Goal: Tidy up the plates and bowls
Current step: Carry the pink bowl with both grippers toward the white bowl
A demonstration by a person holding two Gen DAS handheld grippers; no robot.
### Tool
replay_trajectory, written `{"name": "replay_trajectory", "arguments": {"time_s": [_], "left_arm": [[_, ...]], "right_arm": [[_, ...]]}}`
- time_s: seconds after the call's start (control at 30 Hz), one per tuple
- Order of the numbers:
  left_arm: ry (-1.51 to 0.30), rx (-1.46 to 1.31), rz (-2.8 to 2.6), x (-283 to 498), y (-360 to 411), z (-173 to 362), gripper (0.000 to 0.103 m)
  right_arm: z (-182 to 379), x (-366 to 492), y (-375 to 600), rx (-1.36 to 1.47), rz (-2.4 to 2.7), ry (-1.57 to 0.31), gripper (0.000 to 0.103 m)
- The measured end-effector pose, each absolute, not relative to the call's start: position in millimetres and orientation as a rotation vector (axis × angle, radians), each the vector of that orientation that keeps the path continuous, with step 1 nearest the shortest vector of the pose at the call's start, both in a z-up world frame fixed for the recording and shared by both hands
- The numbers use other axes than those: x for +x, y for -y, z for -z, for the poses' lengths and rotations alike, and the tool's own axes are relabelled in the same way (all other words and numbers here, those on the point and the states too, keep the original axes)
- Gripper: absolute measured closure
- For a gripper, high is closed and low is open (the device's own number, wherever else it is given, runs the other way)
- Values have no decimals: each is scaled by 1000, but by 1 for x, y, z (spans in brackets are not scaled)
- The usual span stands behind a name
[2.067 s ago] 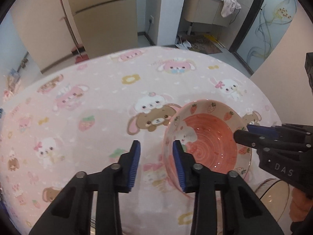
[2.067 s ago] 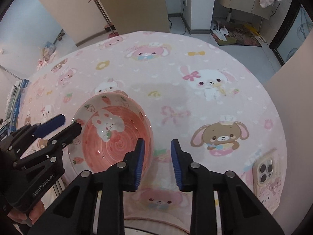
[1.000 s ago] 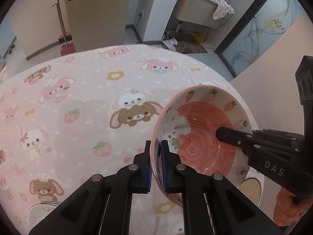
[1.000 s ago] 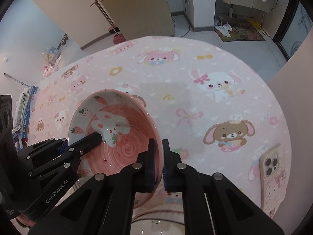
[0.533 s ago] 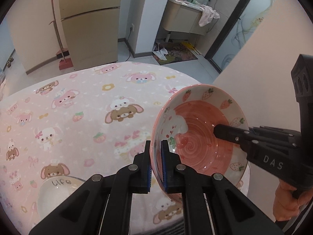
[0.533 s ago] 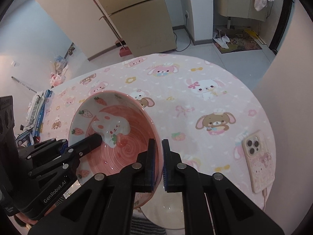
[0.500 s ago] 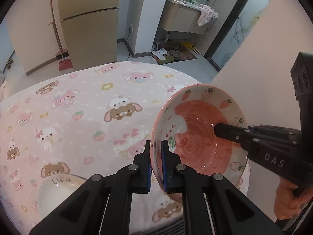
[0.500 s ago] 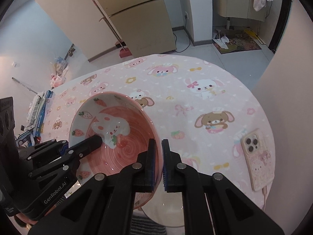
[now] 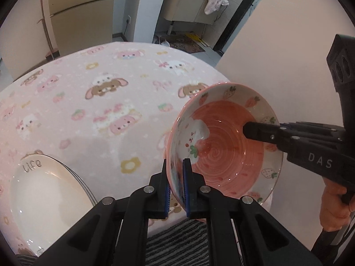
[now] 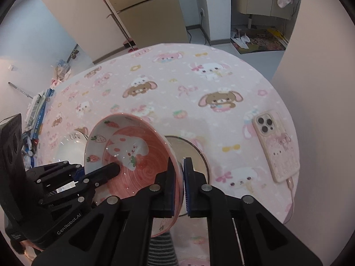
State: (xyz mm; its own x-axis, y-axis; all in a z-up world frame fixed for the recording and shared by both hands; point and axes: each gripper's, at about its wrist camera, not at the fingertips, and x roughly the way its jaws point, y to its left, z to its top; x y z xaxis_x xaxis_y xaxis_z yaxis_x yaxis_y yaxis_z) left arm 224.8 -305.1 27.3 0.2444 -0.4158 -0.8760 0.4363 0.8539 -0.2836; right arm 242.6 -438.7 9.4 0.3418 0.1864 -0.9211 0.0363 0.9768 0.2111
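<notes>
Both grippers hold the pink bowl (image 9: 224, 153) above the table's (image 9: 106, 133) near edge. The left gripper (image 9: 176, 184) is clamped on the bowl's left rim, its fingers (image 9: 186, 177) pinching the wall; the right gripper (image 10: 179, 186) pinches the opposite rim likewise. Left of the bowl a white plate (image 9: 44, 199) lies on the table; right of it lies a phone (image 10: 277, 146).
</notes>
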Motion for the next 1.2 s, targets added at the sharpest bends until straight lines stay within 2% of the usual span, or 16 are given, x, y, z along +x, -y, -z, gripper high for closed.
{"name": "replay_trajectory", "arguments": {"time_s": [0.5, 1.0, 1.2], "left_arm": [[-1223, 30, 596, 226, 316, 2, 94], [-1153, 93, 542, 223, 315, -8, 93], [-1087, 187, 469, 226, 332, -9, 89]], "right_arm": [[15, 237, 437, 91, -63, -1243, 96], [9, 237, 421, 21, -38, -1213, 96], [14, 247, 416, -61, 42, -1206, 91]]}}
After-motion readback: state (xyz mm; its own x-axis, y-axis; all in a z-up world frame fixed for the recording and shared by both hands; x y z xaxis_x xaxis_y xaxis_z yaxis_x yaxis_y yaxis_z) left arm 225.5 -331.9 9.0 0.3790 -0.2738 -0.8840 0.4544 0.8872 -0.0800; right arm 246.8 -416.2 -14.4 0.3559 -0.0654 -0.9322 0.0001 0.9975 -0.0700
